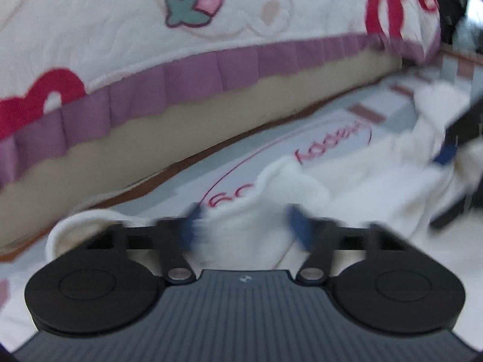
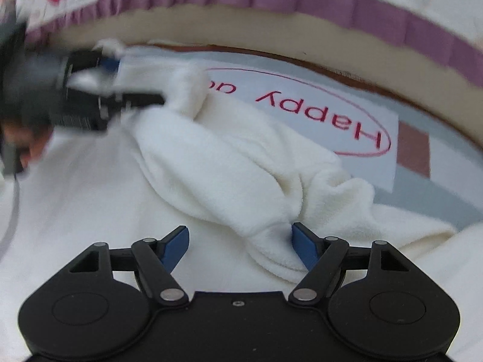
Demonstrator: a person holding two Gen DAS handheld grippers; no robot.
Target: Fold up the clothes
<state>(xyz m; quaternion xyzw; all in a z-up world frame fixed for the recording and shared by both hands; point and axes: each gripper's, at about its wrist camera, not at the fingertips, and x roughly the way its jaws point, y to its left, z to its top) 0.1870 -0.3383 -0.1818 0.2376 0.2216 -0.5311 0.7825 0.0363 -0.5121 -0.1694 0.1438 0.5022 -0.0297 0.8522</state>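
White fleece garment [image 2: 229, 163] (both grippers agape)

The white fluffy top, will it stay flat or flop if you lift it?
The white top will probably flop: it already lies bunched in soft folds. It looks fleecy, so the blue fingers should likely grip it without slipping. It seems light, sagging wherever it is not held.

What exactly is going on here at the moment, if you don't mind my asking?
A person is folding a white fleece garment with two handheld grippers. It lies rumpled on a mat printed "Happy", beside a quilt with a purple ruffle. The left gripper and right gripper each have open jaws with a bunched fold of fleece between them, not yet pinched.
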